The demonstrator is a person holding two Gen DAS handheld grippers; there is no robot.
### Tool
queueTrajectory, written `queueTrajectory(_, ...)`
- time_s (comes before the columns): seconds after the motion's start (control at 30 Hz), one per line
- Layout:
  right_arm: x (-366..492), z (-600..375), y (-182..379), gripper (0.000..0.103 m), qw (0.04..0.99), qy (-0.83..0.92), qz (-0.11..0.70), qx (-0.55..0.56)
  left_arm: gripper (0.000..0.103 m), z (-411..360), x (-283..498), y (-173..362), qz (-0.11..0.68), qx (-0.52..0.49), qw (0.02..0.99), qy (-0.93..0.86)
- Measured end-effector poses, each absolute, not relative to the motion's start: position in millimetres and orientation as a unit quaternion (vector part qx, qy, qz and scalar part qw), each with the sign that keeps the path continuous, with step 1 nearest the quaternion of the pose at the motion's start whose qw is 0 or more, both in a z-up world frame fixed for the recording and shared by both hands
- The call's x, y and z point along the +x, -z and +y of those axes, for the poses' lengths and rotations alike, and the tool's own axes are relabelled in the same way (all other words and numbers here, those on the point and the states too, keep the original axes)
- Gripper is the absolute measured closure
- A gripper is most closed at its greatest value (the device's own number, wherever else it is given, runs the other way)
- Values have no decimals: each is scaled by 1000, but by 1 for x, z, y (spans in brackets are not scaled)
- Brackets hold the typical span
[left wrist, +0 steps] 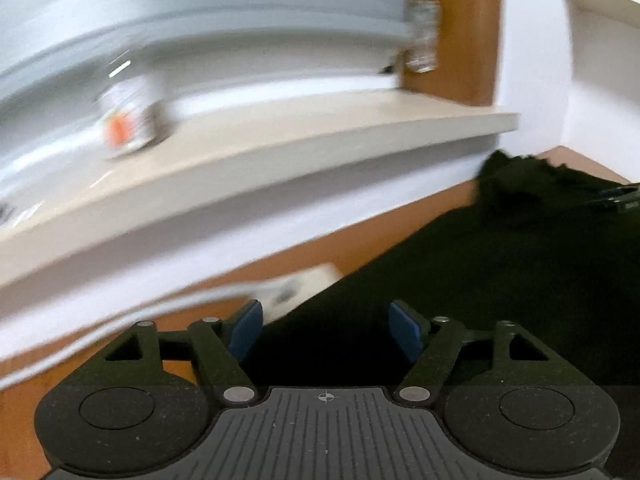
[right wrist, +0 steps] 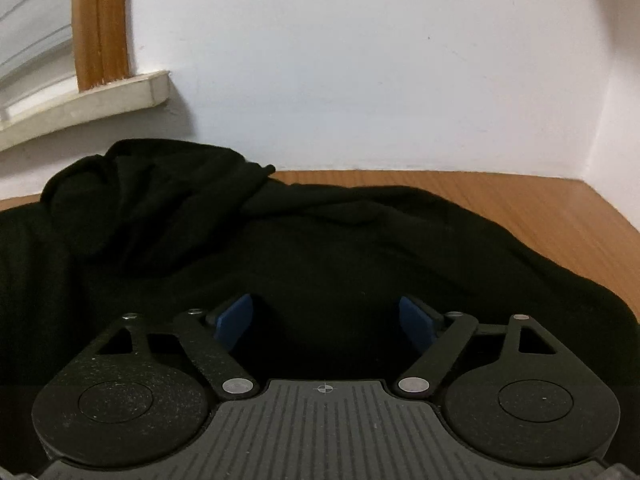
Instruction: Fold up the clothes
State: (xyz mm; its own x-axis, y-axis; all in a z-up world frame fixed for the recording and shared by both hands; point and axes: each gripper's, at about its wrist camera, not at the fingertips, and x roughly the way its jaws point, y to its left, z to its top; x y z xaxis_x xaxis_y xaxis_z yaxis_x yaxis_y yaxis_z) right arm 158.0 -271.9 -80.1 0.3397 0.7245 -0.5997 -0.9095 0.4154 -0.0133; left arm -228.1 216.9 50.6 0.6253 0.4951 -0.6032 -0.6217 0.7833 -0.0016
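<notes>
On the pale windowsill (left wrist: pixel 280 136) stands what looks like a small jar or can (left wrist: pixel 128 120) with an orange patch on its label; motion blur smears it too much to tell what it holds. A second, clear, glassy-looking object (left wrist: pixel 422 40) sits further along the sill against the wooden window frame (left wrist: pixel 460 32), just as blurred.

The left gripper (left wrist: pixel 326 330) has its jaws set wide, the blue pads (left wrist: pixel 246 330) well apart with nothing clamped between them. It hangs over the near edge of the black garment (left wrist: pixel 500 272), where the dark cloth meets the orange-brown wooden table (left wrist: pixel 280 256). A white, flat, boxy item (left wrist: pixel 296 288) with a pale cable running from it lies on the table just beside the garment's edge.

The right gripper (right wrist: pixel 326 322) also stands wide apart, its blue pads (right wrist: pixel 234 322) gripping nothing; only dark fabric shows below the gap, and contact cannot be judged. The garment (right wrist: pixel 320 240) is soft and matte, spread over most of the table (right wrist: pixel 520 208), with a bunched, rumpled heap toward the far left, close under the sill (right wrist: pixel 80 108) and near the white wall (right wrist: pixel 360 80). The table's surface shows fine straight grain lines, and its far right corner meets the corner of the walls.
</notes>
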Motion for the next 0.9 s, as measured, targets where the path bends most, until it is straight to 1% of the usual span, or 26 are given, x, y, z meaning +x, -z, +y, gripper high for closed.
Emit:
queueTrajectory(0.17,158,-271,79,16,804,-502,267,-176,32,230,-243,-40,290,-133,899,-299)
queueTrajectory(0.2,158,-271,79,16,804,-502,268,-175,35,230,-244,-39,288,-135,901,-297)
queueTrajectory(0.27,158,-271,79,16,804,-501,267,-176,51,231,-246,-35,282,-138,903,-294)
queueTrajectory(0.3,158,-271,79,16,805,-501,266,-177,71,229,-248,-35,280,-133,903,-297)
queueTrajectory(0.33,157,-272,79,16,805,-500,265,-177,101,227,-249,-34,277,-128,904,-300)
queueTrajectory(0.4,157,-272,78,16,805,-500,266,-177,100,223,-254,-35,266,-116,905,-311)
queueTrajectory(0.5,158,-272,78,16,805,-500,265,-177,100,216,-268,-50,229,-97,904,-347)
queueTrajectory(0.57,158,-272,78,16,805,-500,264,-178,99,216,-269,-53,235,-94,901,-353)
queueTrajectory(0.6,157,-272,78,16,806,-500,263,-179,95,216,-268,-52,247,-92,896,-358)
queueTrajectory(0.67,157,-271,78,16,806,-499,261,-181,84,216,-262,-47,270,-86,882,-377)
queueTrajectory(0.73,157,-271,78,16,806,-499,261,-181,61,212,-259,-49,263,-80,878,-393)
queueTrajectory(0.77,157,-271,78,16,806,-499,261,-181,56,208,-256,-51,256,-84,881,-389)
queueTrajectory(0.83,158,-272,78,16,806,-500,263,-179,36,199,-250,-56,242,-93,888,-380)
queueTrajectory(0.9,159,-272,78,16,805,-500,265,-178,29,189,-229,-57,239,-96,902,-348)
